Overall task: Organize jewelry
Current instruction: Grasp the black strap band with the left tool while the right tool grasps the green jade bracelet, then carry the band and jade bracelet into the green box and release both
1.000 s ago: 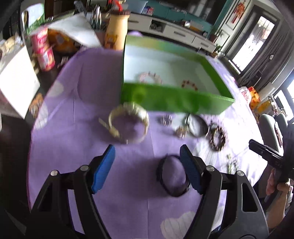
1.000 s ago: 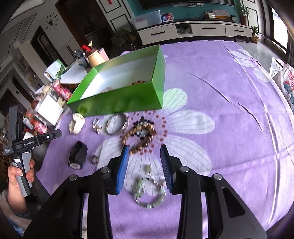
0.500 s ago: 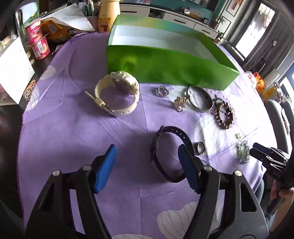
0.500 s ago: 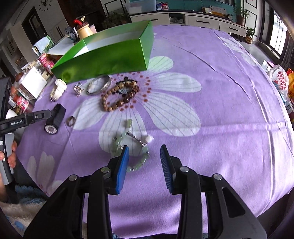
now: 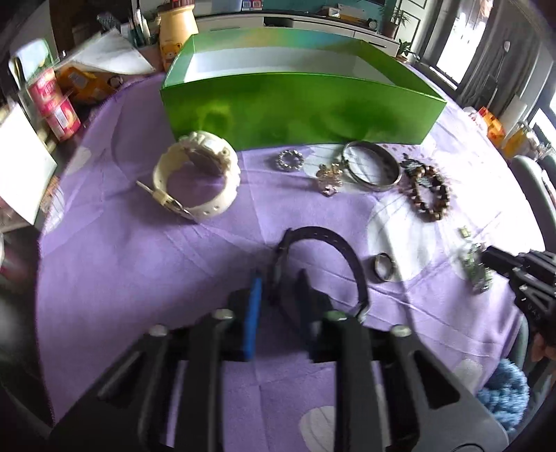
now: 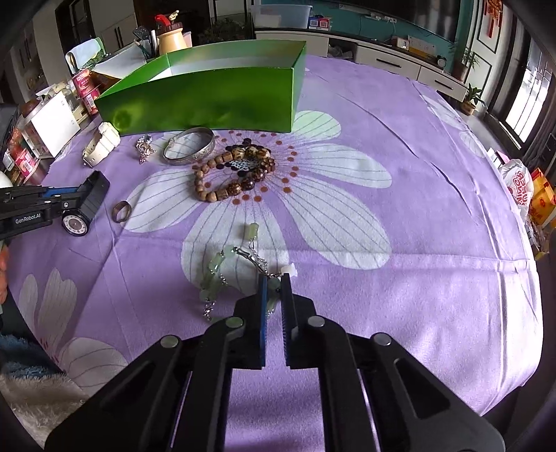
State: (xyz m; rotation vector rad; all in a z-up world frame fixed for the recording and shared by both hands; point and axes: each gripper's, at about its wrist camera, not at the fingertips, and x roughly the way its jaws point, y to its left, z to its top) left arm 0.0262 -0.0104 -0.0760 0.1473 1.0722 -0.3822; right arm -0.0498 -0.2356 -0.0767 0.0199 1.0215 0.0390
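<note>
My left gripper (image 5: pixel 278 281) is shut on the black watch (image 5: pixel 333 250), its jaws clamped on the near side of the band; it also shows in the right wrist view (image 6: pixel 83 205). My right gripper (image 6: pixel 273 281) is shut on the green bead bracelet (image 6: pixel 222 267), which lies on the purple cloth (image 6: pixel 417 208). A green box (image 5: pixel 295 101) stands behind. In front of it lie a white watch (image 5: pixel 198 177), a silver bangle (image 5: pixel 371 167), a wooden bead bracelet (image 5: pixel 429 194), a ring (image 5: pixel 384 267) and small brooches (image 5: pixel 328 179).
Cans (image 5: pixel 52 101), a white box (image 5: pixel 17 163), papers and a yellow bottle (image 5: pixel 177 31) crowd the table's left and far side. The cloth's edge runs close under both grippers. Bags (image 6: pixel 528 191) sit at the right edge.
Both grippers have come down and forward and shut: the left on the black watch band, the right on the green bead bracelet. Both were open half a second ago.
</note>
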